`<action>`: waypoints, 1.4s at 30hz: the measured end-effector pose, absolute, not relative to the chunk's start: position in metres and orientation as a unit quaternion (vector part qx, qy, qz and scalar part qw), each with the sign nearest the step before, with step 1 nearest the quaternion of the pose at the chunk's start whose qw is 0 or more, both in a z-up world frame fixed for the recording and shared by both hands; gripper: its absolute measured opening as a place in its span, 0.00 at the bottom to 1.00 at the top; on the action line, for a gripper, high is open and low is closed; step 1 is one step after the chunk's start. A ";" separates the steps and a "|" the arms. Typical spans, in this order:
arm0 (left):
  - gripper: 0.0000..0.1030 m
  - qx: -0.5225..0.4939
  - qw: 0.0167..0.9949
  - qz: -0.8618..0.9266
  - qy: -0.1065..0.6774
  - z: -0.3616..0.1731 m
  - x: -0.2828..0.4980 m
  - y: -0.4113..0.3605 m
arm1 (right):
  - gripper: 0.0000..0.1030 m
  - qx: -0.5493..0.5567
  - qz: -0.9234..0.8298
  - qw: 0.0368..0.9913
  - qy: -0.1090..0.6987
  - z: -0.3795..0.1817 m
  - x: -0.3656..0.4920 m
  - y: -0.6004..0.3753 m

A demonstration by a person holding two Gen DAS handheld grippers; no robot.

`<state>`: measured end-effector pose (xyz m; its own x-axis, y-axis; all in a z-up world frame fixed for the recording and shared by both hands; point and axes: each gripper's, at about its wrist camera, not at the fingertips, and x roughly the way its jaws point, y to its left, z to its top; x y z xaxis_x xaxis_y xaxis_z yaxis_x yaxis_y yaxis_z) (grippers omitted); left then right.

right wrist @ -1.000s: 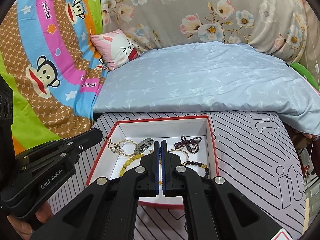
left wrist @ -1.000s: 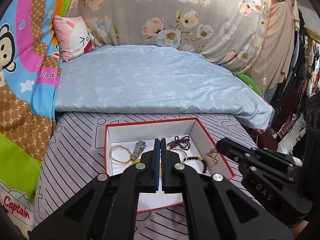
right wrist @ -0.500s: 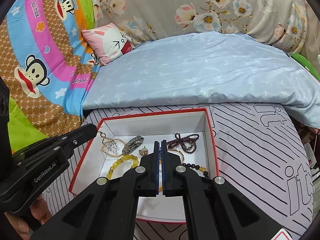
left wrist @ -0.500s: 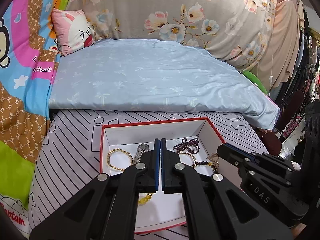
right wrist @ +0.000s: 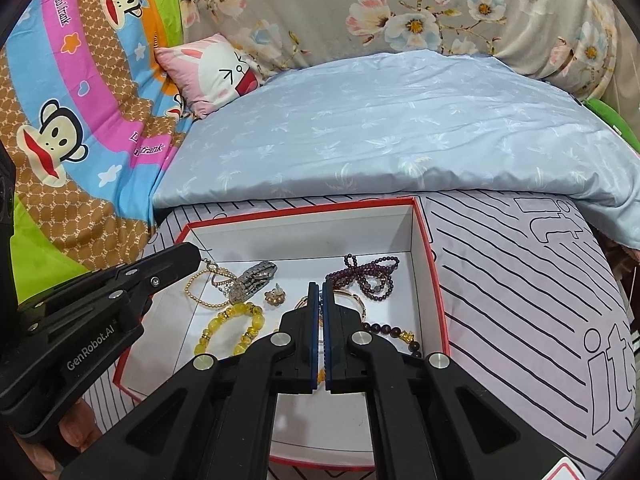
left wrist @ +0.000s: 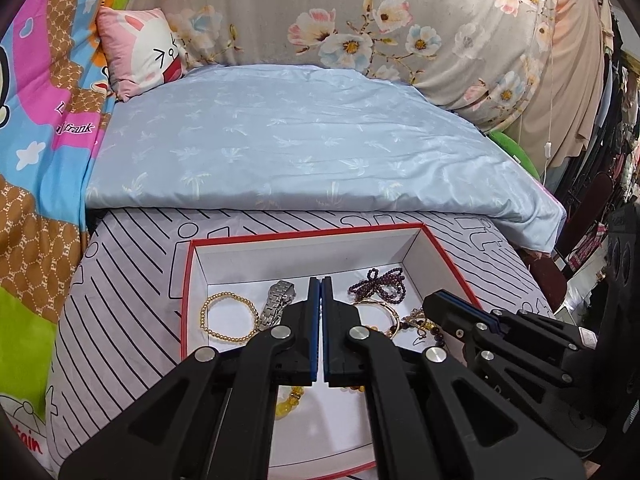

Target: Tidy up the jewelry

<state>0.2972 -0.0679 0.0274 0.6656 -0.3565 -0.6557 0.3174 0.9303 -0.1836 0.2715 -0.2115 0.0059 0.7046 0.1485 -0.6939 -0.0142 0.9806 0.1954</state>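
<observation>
The box (right wrist: 434, 280) looks like matt white card inside with a red paper-covered rim. The watch (right wrist: 256, 274) has a dull silvery metal link band. The yellow bracelet (right wrist: 230, 326) is made of glossy, translucent beads; the purple bead string (right wrist: 370, 276) shines darkly. The thin gold bead bracelet (left wrist: 230, 316) glints like metal. Both the left gripper (left wrist: 320, 280) and the right gripper (right wrist: 321, 286) are matt black plastic with bright metal pins. The striped sheet (right wrist: 520, 300) and blue quilt (left wrist: 300, 140) are soft smooth cloth.

A pale blue quilt (left wrist: 304, 144) lies below floral bedding (left wrist: 360, 12), clothes (left wrist: 576, 80) hanging at right.
</observation>
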 end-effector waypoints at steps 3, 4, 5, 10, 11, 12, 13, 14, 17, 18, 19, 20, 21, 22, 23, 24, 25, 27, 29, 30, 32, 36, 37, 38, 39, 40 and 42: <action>0.00 -0.024 0.911 -0.185 0.368 0.023 0.298 -0.070 | 0.01 0.086 0.043 0.918 0.384 0.004 0.273 -0.211; 0.00 -0.022 0.910 -0.186 0.369 0.022 0.299 -0.071 | 0.01 0.085 0.042 0.918 0.385 0.003 0.274 -0.211; 0.00 -0.021 0.910 -0.185 0.370 0.021 0.299 -0.072 | 0.01 0.085 0.042 0.918 0.385 0.002 0.275 -0.210; 0.00 -0.020 0.908 -0.183 0.376 0.016 0.302 -0.073 | 0.01 0.087 0.039 0.917 0.387 -0.001 0.276 -0.211; 0.00 -0.021 0.908 -0.182 0.376 0.015 0.303 -0.073 | 0.01 0.086 0.038 0.917 0.387 -0.001 0.276 -0.211; 0.00 -0.021 0.909 -0.180 0.375 0.015 0.303 -0.073 | 0.01 0.085 0.038 0.917 0.388 -0.002 0.276 -0.211; 0.00 -0.019 0.910 -0.177 0.374 0.014 0.303 -0.074 | 0.01 0.084 0.039 0.917 0.389 -0.002 0.276 -0.210; 0.00 -0.019 0.910 -0.177 0.375 0.014 0.304 -0.074 | 0.01 0.084 0.038 0.917 0.388 -0.003 0.276 -0.210; 0.00 -0.017 0.909 -0.176 0.377 0.013 0.304 -0.075 | 0.08 0.085 0.035 0.918 0.386 -0.003 0.275 -0.210; 0.00 -0.015 0.909 -0.175 0.377 0.012 0.304 -0.075 | 0.09 0.083 0.032 0.918 0.385 -0.003 0.275 -0.210; 0.03 -0.014 0.910 -0.172 0.378 0.012 0.304 -0.075 | 0.14 0.081 0.029 0.919 0.385 -0.003 0.274 -0.210; 0.12 -0.013 0.910 -0.170 0.377 0.011 0.304 -0.075 | 0.22 0.079 0.027 0.920 0.383 -0.002 0.274 -0.209; 0.16 -0.013 0.911 -0.168 0.376 0.012 0.303 -0.075 | 0.26 0.077 0.024 0.921 0.381 -0.001 0.272 -0.209; 0.23 -0.011 0.913 -0.163 0.373 0.013 0.302 -0.075 | 0.30 0.074 0.020 0.922 0.379 0.000 0.271 -0.208; 0.25 -0.009 0.915 -0.161 0.370 0.013 0.300 -0.075 | 0.30 0.071 0.018 0.924 0.376 0.001 0.269 -0.208; 0.25 -0.006 0.916 -0.161 0.369 0.014 0.299 -0.076 | 0.30 0.068 0.016 0.924 0.375 0.002 0.268 -0.207; 0.25 -0.005 0.916 -0.162 0.368 0.015 0.298 -0.076 | 0.30 0.066 0.016 0.925 0.374 0.002 0.266 -0.206; 0.25 -0.005 0.916 -0.162 0.368 0.016 0.296 -0.077 | 0.30 0.063 0.014 0.926 0.373 0.004 0.263 -0.204; 0.25 -0.002 0.917 -0.159 0.366 0.017 0.294 -0.077 | 0.30 0.062 0.013 0.926 0.373 0.006 0.260 -0.204; 0.25 -0.003 0.916 -0.159 0.368 0.017 0.293 -0.076 | 0.30 0.063 0.013 0.926 0.373 0.006 0.259 -0.204; 0.25 -0.006 0.916 -0.159 0.369 0.018 0.290 -0.075 | 0.32 0.062 0.010 0.926 0.372 0.008 0.255 -0.203; 0.25 0.000 0.920 -0.149 0.363 0.022 0.280 -0.074 | 0.38 0.061 0.002 0.927 0.371 0.012 0.245 -0.202; 0.25 0.002 0.920 -0.148 0.362 0.023 0.277 -0.073 | 0.40 0.062 0.000 0.927 0.371 0.013 0.241 -0.203; 0.25 0.001 0.920 -0.146 0.363 0.024 0.275 -0.073 | 0.42 0.064 -0.002 0.927 0.370 0.014 0.238 -0.203; 0.25 -0.001 0.920 -0.146 0.364 0.024 0.272 -0.072 | 0.43 0.065 -0.004 0.927 0.369 0.016 0.235 -0.203; 0.25 -0.004 0.920 -0.146 0.365 0.024 0.269 -0.071 | 0.45 0.064 -0.008 0.927 0.369 0.017 0.233 -0.203; 0.25 -0.007 0.919 -0.142 0.367 0.024 0.264 -0.069 | 0.48 0.061 -0.017 0.928 0.367 0.019 0.225 -0.202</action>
<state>0.2642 -0.0687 0.0244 0.6897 -0.2661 -0.6734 0.2555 0.9596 -0.1174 0.2253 -0.2019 0.0191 0.7304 0.0136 -0.6829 0.0754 0.9921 0.1004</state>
